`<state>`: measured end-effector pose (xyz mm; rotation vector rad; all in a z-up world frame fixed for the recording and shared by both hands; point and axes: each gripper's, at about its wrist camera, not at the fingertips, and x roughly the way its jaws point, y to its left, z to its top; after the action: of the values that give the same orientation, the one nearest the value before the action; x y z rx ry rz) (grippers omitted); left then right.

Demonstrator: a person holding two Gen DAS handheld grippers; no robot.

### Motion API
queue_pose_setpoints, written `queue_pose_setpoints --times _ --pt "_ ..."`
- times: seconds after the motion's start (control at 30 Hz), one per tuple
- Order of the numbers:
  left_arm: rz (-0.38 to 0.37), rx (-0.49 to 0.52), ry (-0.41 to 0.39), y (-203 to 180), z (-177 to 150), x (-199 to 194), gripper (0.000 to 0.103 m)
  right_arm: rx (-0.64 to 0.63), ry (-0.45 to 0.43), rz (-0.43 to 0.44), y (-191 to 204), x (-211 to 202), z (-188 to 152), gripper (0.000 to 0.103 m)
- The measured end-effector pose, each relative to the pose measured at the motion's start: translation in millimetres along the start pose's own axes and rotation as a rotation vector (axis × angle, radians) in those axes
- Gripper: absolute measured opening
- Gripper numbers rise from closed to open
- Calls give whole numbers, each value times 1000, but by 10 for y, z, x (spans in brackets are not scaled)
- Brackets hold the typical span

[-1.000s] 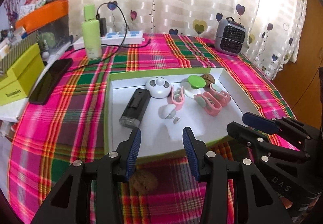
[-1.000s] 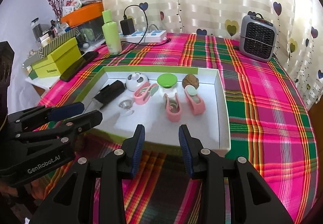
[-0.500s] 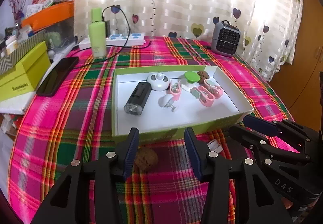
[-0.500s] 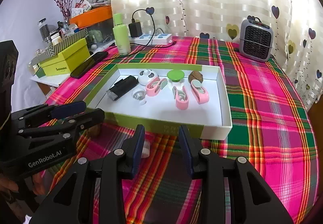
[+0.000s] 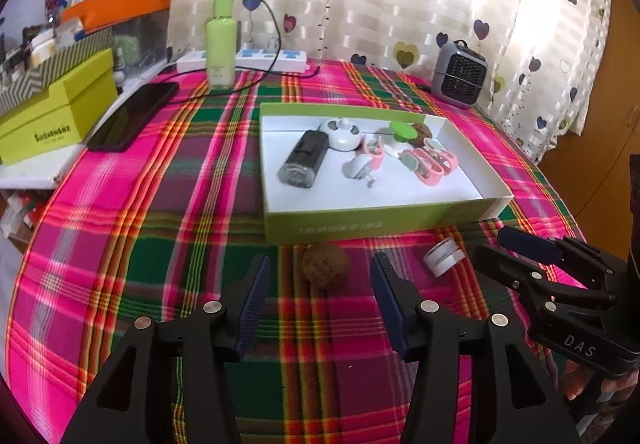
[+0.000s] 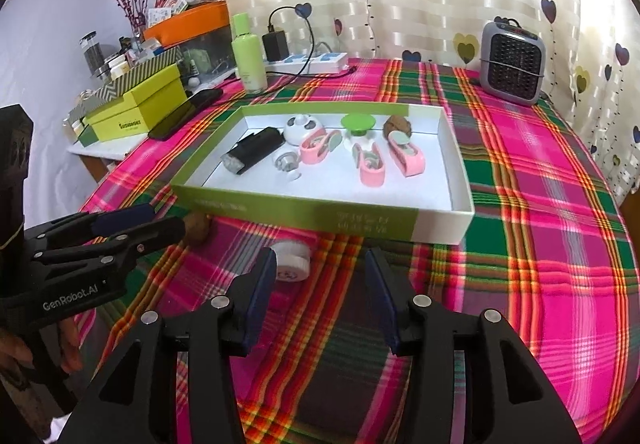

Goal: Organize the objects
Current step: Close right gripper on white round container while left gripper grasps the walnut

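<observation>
A brown walnut lies on the plaid cloth just in front of the box. It shows between the fingertips of my left gripper, whose jaws are opening and do not touch it. A white roll of tape lies to the walnut's right, by the left fingertip of my right gripper. Those jaws are opening too, and the pads are not pressing on the roll. The white box with green sides holds a black device, a white round gadget, pink clips, a green lid and a second walnut.
A grey mini heater stands at the back right. At the back are a green bottle and a power strip. On the left lie a black phone and a yellow-green box. Bare cloth spreads to the right of the box.
Both grippers have drawn back from the box toward the near side of the table. The walnut and the white roll have come into view before them. Both pairs of jaws stand wider.
</observation>
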<state>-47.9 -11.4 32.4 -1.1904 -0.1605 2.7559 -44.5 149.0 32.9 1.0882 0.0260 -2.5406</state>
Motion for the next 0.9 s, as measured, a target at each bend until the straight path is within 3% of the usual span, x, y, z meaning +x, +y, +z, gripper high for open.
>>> queue_pose_setpoints --times 0.4,0.9 --pt "-21 -29 26 105 -77 61 52 -25 41 22 144 164 -16 47" --pt "-27 -22 56 115 -72 182 52 -32 83 -17 178 303 -3 47"
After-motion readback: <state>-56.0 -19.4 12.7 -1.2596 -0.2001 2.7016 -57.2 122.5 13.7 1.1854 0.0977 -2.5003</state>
